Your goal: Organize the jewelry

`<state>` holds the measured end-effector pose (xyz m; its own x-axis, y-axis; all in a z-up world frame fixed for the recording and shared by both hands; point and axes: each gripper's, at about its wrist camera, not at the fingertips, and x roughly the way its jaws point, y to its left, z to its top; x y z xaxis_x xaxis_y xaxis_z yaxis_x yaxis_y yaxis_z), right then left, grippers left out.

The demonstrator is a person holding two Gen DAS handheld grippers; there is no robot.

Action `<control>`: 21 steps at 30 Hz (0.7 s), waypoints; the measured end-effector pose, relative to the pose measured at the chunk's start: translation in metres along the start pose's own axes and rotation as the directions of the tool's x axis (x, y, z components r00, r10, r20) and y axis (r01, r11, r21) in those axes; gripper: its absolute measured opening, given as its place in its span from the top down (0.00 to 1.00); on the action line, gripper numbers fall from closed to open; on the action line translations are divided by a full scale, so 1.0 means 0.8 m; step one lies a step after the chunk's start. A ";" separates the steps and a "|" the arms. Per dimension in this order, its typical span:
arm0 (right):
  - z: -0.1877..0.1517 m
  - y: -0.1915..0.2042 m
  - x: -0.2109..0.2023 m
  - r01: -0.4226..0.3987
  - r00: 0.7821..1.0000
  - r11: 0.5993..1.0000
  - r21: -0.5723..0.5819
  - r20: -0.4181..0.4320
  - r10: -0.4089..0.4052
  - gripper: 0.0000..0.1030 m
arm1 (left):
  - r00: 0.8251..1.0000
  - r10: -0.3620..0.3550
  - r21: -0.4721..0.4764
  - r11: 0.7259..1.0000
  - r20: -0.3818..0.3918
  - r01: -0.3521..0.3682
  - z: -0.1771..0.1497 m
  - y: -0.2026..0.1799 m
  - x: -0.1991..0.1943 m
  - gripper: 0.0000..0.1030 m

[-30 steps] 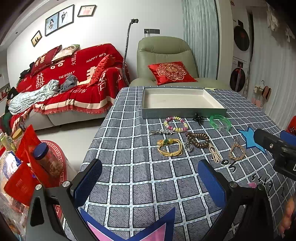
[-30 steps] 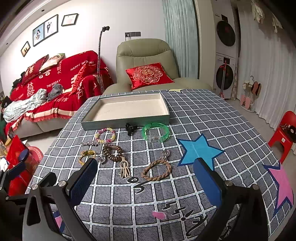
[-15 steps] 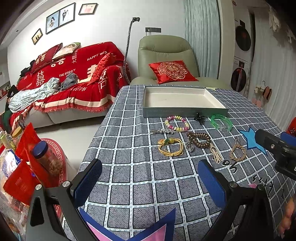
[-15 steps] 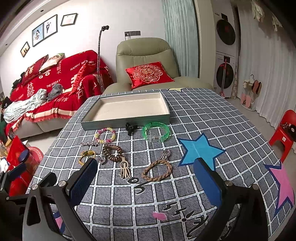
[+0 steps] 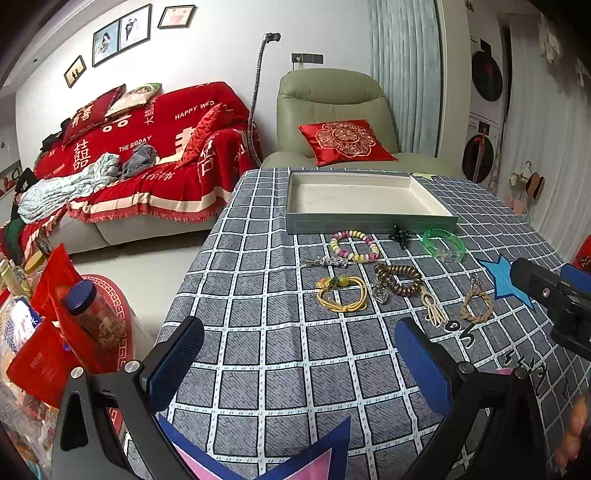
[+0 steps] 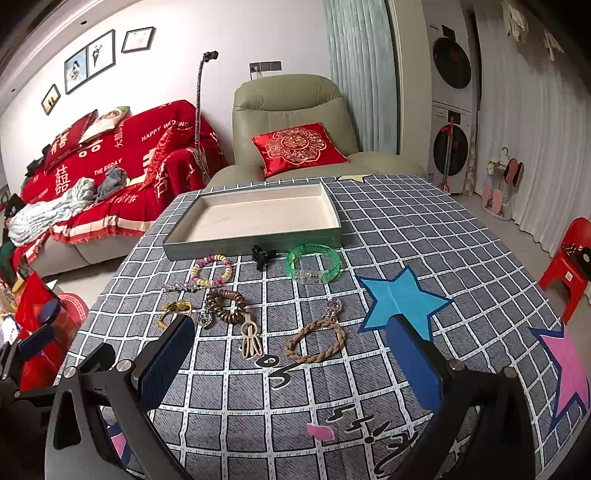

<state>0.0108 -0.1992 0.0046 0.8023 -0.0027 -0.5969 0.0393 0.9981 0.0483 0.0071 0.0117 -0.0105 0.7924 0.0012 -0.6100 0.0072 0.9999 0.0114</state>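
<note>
One empty tray (image 6: 255, 243) sits on the bench (image 6: 424, 236). In front of it lie five bracelets: one pastel beaded (image 6: 211, 271), one clear green (image 6: 313, 263), one dark wooden beaded (image 6: 226, 306), one yellow cord (image 5: 341, 293) and one brown braided (image 6: 315, 345). There is also one black hair claw (image 6: 261, 255), one silver hair clip (image 5: 325, 262) and one silver heart charm (image 6: 206, 319).

Table (image 6: 424, 236) covered in grey checked cloth with blue star patch (image 6: 400, 299) and pink star patch (image 6: 569, 365). Behind it: green armchair (image 6: 288, 99) holding red embroidered cushion (image 6: 297, 146). Sofa (image 5: 155, 147) under red throw, crumpled clothes on seat. Framed pictures (image 5: 122, 31) on wall. Red plastic stool (image 6: 567, 258) at right. Blue-capped jar (image 5: 92, 314) among red packets, left of table.
</note>
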 end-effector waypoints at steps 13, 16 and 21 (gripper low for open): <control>0.002 0.001 0.002 -0.003 1.000 1.000 0.001 0.000 0.003 0.00 | 1.000 0.001 -0.001 1.000 0.000 -0.001 0.000 0.000 0.000 0.00; 0.002 0.002 0.003 -0.003 1.000 1.000 0.001 0.000 0.003 0.00 | 1.000 0.000 -0.002 1.000 -0.003 0.000 0.001 0.000 0.001 0.00; 0.002 0.001 0.002 -0.005 1.000 1.000 0.002 -0.001 0.005 0.00 | 1.000 -0.001 -0.003 1.000 -0.005 0.001 0.001 -0.001 0.002 0.00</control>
<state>0.0132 -0.1982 0.0047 0.8021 0.0019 -0.5972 0.0369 0.9979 0.0527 0.0088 0.0109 -0.0104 0.7893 0.0004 -0.6140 0.0059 0.9999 0.0082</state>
